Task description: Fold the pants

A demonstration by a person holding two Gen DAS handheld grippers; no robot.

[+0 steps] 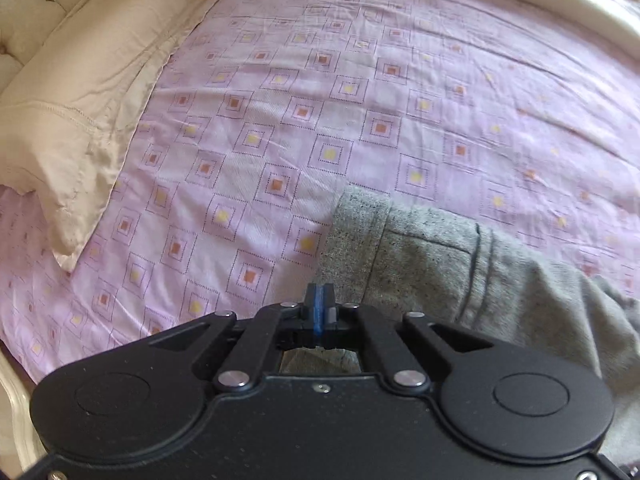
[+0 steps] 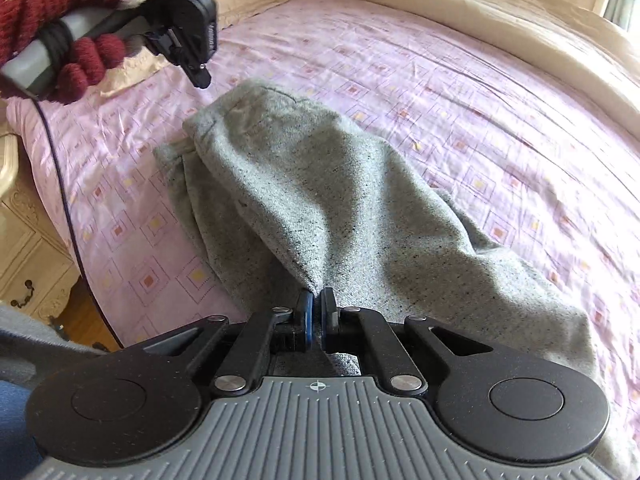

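1. Left wrist view: the black left gripper, jaws closed on nothing, hangs over a pink square-patterned bedsheet; speckled grey woollen pants lie just right.
2. Right wrist view: the right gripper pinches the pants' edge, lifting it off the bedsheet.

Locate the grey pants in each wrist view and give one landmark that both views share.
Left wrist: grey pants at lower right, beside the gripper.
Right wrist: they fill the centre, running from upper left to lower right.
Shared landmark: the pink patterned bedsheet.
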